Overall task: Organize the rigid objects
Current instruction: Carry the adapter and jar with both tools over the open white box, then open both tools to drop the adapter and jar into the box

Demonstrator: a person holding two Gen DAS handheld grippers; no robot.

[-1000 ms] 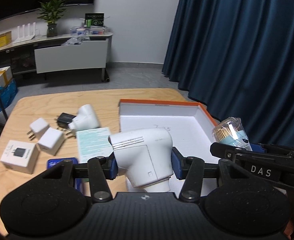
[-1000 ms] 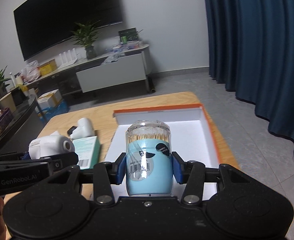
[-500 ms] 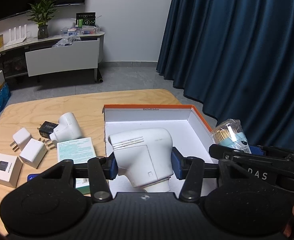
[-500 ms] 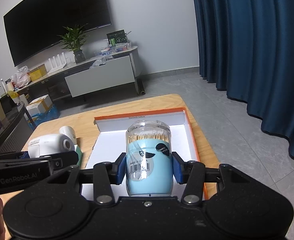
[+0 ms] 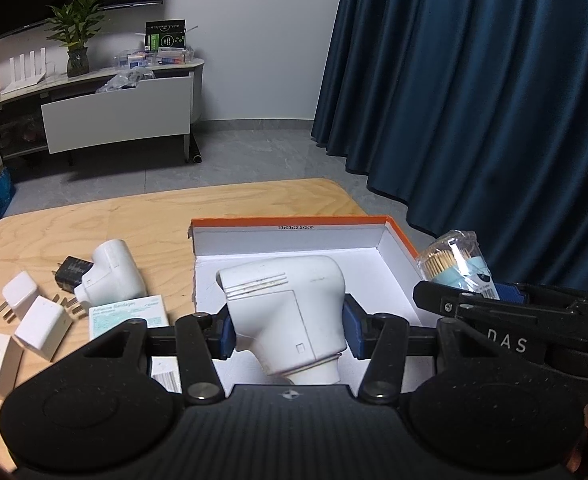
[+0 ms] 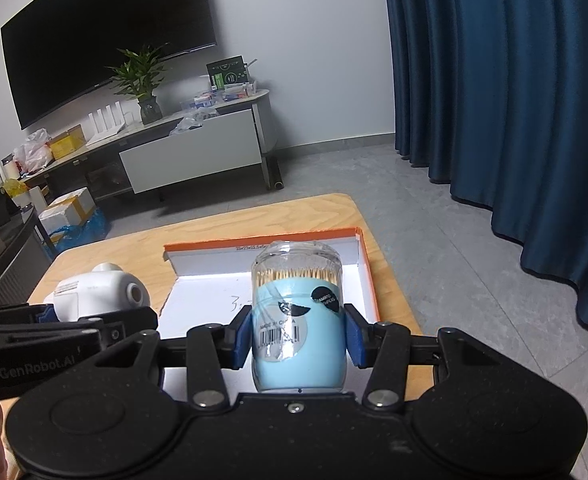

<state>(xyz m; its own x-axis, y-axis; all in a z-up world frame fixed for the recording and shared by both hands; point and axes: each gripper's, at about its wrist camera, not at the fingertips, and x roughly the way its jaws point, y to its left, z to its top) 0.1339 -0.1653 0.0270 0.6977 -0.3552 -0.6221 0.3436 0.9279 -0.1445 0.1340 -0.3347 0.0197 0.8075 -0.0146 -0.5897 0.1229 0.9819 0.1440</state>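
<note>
Left tongs (image 5: 288, 330) pinch a white angled adapter (image 5: 286, 312), right tongs (image 6: 297, 340) pinch a toothpick jar (image 6: 297, 320), both above the empty orange-rimmed box (image 5: 290, 224). Nothing's boxed yet; chargers (image 5: 42, 326) sit on the table (image 5: 166, 216) left of the left tongs.

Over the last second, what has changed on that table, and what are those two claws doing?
Both claws have carried their loads sideways toward the open box: the left gripper with the white adapter, the right gripper with the toothpick jar. Both now hang over the box's white floor. Nothing was released; the chargers left on the table lie untouched.
</note>
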